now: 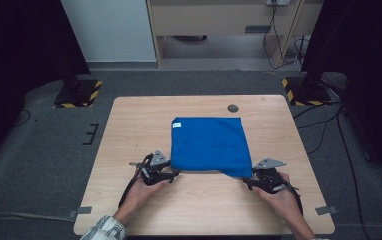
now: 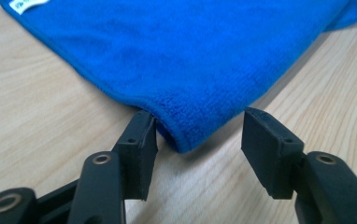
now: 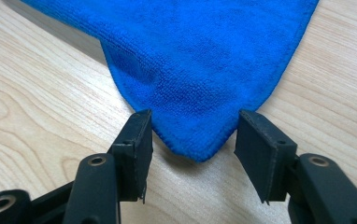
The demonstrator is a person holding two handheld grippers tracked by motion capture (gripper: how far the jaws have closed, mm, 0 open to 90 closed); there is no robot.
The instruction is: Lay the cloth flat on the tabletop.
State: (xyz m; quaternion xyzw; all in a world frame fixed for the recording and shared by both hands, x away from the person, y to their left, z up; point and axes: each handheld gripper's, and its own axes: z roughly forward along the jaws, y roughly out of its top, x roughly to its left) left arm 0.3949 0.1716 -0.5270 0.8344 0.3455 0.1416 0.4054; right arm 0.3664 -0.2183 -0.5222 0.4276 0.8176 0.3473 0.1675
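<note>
A folded blue cloth [image 1: 209,145] lies flat in the middle of the wooden table [image 1: 204,210], with a small white label [image 1: 177,124] at its far left corner. My left gripper [image 1: 175,174] is at the cloth's near left corner. In the left gripper view that corner of the cloth [image 2: 190,56] sits between the parted jaws of the gripper [image 2: 197,135]; the left pad [image 2: 141,149] brushes its edge and the right pad stands clear. My right gripper [image 1: 246,181] is at the near right corner, which is slightly lifted. The cloth's tip [image 3: 200,60] lies between that gripper's [image 3: 194,135] open jaws.
A round grommet hole [image 1: 233,108] sits in the table beyond the cloth. Grey tape marks [image 1: 81,210] are stuck near the front corners. Two stand bases with yellow-black stripes [image 1: 79,95] rest on the carpet behind the table, with cables trailing at the right.
</note>
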